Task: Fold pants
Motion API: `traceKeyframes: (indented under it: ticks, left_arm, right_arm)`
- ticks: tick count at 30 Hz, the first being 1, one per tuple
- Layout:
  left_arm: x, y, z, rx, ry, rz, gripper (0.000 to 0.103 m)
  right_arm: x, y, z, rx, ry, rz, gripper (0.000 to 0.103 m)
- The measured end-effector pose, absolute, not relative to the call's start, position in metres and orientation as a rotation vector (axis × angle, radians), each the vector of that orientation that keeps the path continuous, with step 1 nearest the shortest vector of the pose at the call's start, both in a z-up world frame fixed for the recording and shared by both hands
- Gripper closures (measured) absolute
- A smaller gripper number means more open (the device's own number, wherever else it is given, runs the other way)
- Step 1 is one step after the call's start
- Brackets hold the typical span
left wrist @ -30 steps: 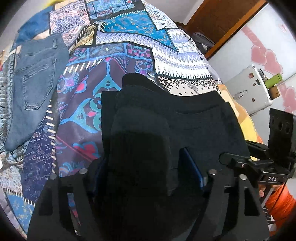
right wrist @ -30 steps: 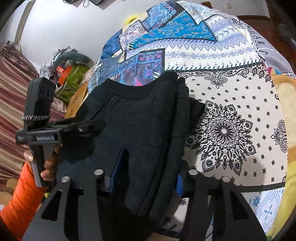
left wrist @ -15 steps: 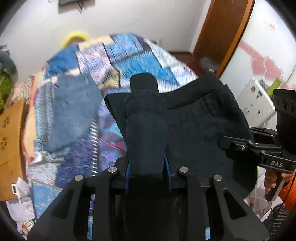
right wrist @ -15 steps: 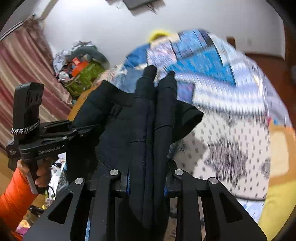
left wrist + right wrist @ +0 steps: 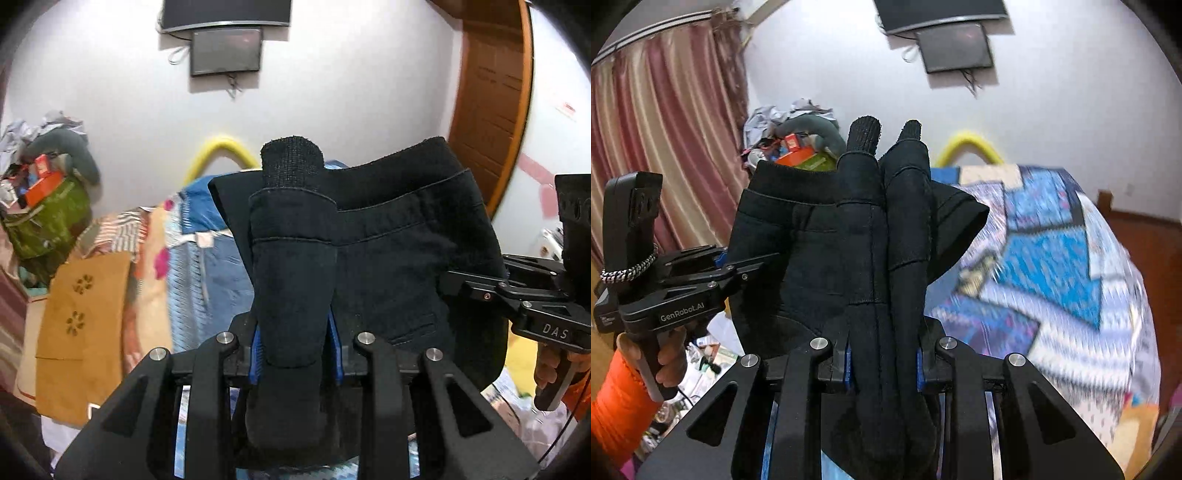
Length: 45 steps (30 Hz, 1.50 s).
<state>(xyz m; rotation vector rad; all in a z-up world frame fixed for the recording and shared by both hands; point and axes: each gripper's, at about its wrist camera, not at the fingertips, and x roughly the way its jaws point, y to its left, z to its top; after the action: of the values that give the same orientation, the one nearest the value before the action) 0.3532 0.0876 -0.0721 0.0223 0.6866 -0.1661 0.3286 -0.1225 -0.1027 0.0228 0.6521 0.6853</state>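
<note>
Black pants (image 5: pixel 388 258) up in the air, bunched and folded over, not laid down!
Left gripper (image 5: pixel 295 332) and right gripper (image 5: pixel 882 354) each pinch a thick bundle; bed (image 5: pixel 1052 277) waits below; final placing left, I judge.

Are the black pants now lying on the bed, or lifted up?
Lifted up: the black fabric pants hang between the left gripper and right gripper, both jaws clamping them.

Black gripper (image 5: pixel 295 339) frames, silver screws, blue-padded jaws — "DAS", "GenRobot.AI" lettering; orange sleeve (image 5: pixel 613 398).
</note>
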Motion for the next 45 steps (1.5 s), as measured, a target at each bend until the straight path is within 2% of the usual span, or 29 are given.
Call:
traceKeyframes:
  ticks: [8,21,28,31,33,35,39,45]
  left_arm:
    - [0.413,0.144,-0.1,-0.045,0.712,-0.057,0.075]
    - [0.527,0.2,-0.219,-0.147,0.877,-0.022,0.075]
    - [0.564,0.205,-0.278,-0.192,0.971,-0.019,0.073]
    - [0.582,0.201,-0.308,-0.16,1.054,0.017,0.067]
    - [0.586,0.199,-0.324,-0.143,1.075,0.04,0.051]
    - [0.583,0.201,-0.329,-0.14,1.058,0.052,0.043]
    - [0.573,0.209,-0.327,-0.164,1.074,0.041,0.037]
    - [0.54,0.218,-0.293,-0.135,1.025,0.106,0.037]
  right_arm:
    - [0.382,-0.066,-0.121,-0.025,0.683,0.7,0.082]
    - [0.484,-0.011,-0.213,-0.049,0.856,0.65,0.082]
    - [0.512,-0.001,-0.258,-0.1,0.944,0.59,0.08]
    - [0.524,-0.003,-0.28,-0.122,1.029,0.535,0.077]
    - [0.526,-0.005,-0.293,-0.154,1.064,0.502,0.072]
    - [0.523,-0.011,-0.296,-0.142,1.062,0.502,0.071]
    - [0.509,-0.016,-0.286,-0.157,1.043,0.49,0.071]
    - [0.475,-0.031,-0.256,-0.244,0.947,0.469,0.069]
